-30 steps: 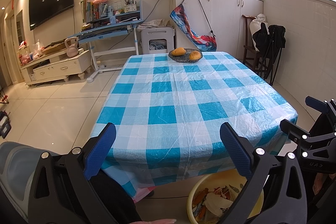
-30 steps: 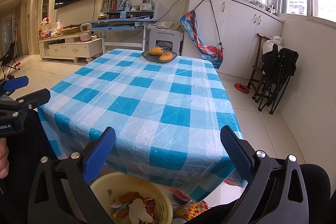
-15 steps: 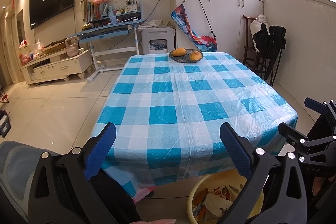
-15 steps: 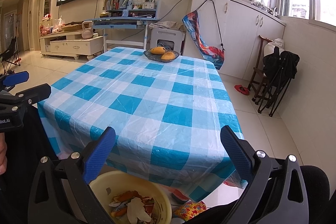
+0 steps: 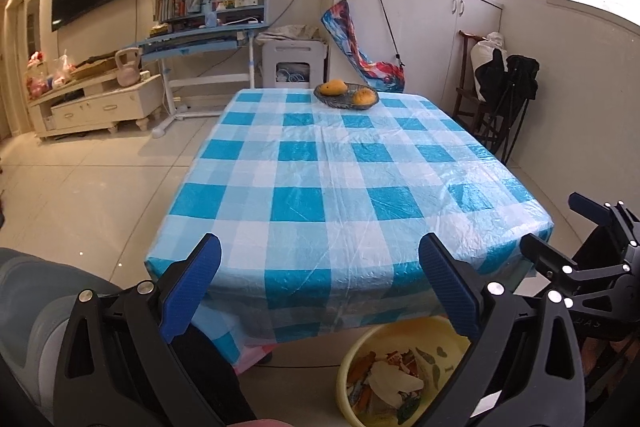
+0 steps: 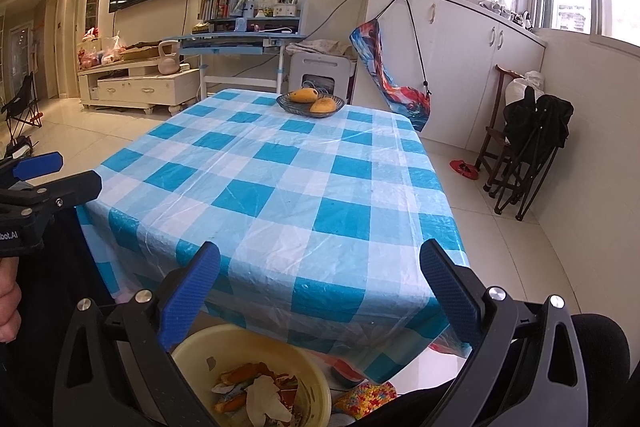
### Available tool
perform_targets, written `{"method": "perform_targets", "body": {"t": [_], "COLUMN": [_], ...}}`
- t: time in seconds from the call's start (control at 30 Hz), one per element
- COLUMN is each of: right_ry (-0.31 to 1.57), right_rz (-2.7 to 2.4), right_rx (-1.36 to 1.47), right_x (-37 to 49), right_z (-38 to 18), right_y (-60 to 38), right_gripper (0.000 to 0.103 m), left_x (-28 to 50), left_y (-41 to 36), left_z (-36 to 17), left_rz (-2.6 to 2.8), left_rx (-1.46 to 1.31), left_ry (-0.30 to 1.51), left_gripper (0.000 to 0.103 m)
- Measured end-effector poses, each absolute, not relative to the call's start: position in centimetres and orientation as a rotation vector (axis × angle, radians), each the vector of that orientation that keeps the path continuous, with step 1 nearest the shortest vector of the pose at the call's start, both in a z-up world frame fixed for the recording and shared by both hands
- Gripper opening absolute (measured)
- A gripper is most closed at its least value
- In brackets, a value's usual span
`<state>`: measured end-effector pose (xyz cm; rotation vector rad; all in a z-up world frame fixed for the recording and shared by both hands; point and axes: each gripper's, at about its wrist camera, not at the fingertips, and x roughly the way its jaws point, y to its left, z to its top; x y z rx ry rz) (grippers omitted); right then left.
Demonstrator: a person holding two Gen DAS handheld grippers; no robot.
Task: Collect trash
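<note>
- Yellow plastic basin (image 6: 256, 359) sits on the floor just below the table's (image 5: 304, 195) near edge, likely so scraps drop straight in; trash (image 6: 260, 391) already fills it.
- Your left gripper (image 5: 320, 287) and right gripper (image 6: 320, 287) both gape wide, gripping and touching nothing, held above the basin.
- A fruit bowl (image 5: 346, 95) stands at the far end.

The yellow basin (image 5: 404, 371) of scraps is part hidden by the table's (image 5: 344, 195) near edge and the left gripper's finger (image 5: 452, 291), its near rim cut off. The right gripper (image 5: 592, 267) runs off the right edge.
</note>
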<state>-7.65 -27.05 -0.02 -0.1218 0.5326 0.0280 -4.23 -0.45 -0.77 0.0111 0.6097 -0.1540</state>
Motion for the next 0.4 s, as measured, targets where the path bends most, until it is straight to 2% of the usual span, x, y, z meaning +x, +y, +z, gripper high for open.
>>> {"method": "perform_targets", "body": {"t": [0.4], "right_ry": [0.529], "right_rz": [0.048], "right_rx": [-0.103], "right_x": [-7.4], "right_z": [0.2], "right_y": [-26.8], "right_gripper": [0.096], "left_x": [-2.7], "left_y": [-1.5], "left_z": [-2.4], "left_rz": [-0.123], "left_rx": [0.054], "left_ry": [0.758], "left_gripper": [0.096]}}
